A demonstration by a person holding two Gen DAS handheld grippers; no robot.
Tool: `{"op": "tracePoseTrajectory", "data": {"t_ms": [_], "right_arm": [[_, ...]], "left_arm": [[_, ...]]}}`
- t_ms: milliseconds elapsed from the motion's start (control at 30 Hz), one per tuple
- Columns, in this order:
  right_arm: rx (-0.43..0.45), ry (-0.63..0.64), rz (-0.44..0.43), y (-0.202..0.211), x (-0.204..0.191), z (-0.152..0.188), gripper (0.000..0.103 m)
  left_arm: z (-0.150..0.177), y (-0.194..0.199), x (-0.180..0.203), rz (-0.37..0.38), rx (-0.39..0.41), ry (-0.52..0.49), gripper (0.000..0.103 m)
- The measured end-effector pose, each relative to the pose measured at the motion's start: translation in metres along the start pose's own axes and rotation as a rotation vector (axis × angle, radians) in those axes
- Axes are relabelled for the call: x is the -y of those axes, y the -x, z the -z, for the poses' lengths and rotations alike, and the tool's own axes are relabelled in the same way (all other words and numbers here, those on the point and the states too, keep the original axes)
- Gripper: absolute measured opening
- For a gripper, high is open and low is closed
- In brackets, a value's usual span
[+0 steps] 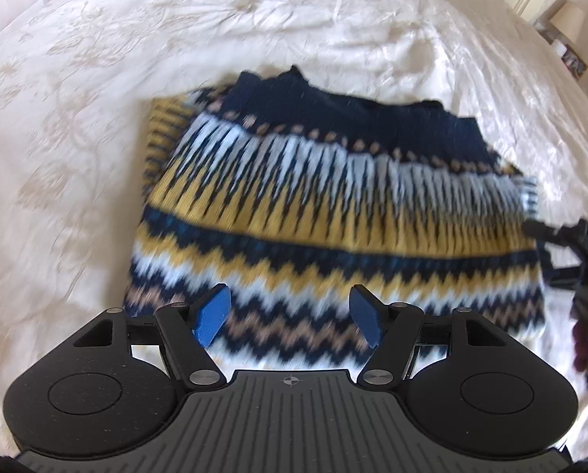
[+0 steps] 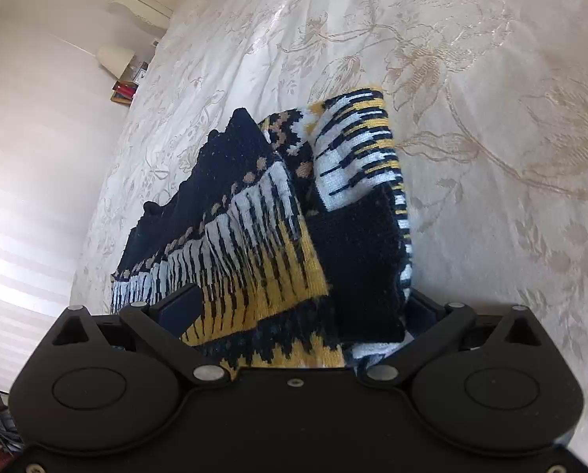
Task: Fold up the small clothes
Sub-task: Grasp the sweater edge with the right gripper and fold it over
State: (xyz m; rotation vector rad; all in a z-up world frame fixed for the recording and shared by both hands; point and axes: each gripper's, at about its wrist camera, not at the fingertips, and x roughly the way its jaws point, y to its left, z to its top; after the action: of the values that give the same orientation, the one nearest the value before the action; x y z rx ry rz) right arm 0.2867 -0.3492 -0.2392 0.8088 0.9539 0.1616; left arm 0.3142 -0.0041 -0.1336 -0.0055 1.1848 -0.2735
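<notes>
The left gripper [image 1: 290,317] hovers with its blue pads [image 1: 212,313] spread wide, holding nothing, above the near edge of the patterned sweater [image 1: 313,213] lying on the cream bedspread [image 1: 77,138]. The right gripper [image 2: 294,315] has sweater fabric bunched between its fingers (pads hidden, so a firm clamp cannot be confirmed).

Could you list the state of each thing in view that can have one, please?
Sweater: partly folded on the bedspread, one edge bunched in the right gripper.
Left gripper: open, empty, above the sweater's near edge.
Right gripper: fingers around sweater fabric; closure unclear.
Bedspread: wrinkled.
</notes>
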Motion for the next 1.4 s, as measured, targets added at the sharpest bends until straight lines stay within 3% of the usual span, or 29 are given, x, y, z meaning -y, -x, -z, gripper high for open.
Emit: {"op": "tracePoseTrajectory", "data": {"t_ms": [300,567,867,1167,1267,1333,1400], "right_arm": [[-0.007,0.01,0.001,-0.008,0.004,0.001,0.103],[-0.006,-0.006,-0.061,-0.003,0.016,-0.002,0.103],[-0.007,-0.024,-0.205,-0.012,0.027,-0.019,0.103],[-0.017,-0.031,-0.198,-0.019,0.016,-0.028,0.103],[-0.031,-0.025,-0.142,-0.017,0.01,-0.029,0.082],[-0.046,-0.012,-0.093,-0.014,0.005,-0.029,0.051],[-0.05,0.014,-0.043,-0.011,-0.002,-0.029,0.038]], "left_arm": [[-0.062,-0.062,0.031,-0.027,0.016,-0.062,0.065],[-0.076,-0.119,0.045,-0.09,-0.077,-0.125,0.07],[-0.072,-0.129,0.053,-0.111,-0.065,-0.127,0.079],[-0.076,-0.126,0.049,-0.082,-0.08,-0.126,0.08],[-0.076,-0.114,0.041,-0.053,-0.072,-0.1,0.077],[-0.068,-0.098,0.032,-0.028,-0.057,-0.07,0.076],[-0.057,-0.085,0.022,-0.013,-0.043,-0.049,0.076]]}}
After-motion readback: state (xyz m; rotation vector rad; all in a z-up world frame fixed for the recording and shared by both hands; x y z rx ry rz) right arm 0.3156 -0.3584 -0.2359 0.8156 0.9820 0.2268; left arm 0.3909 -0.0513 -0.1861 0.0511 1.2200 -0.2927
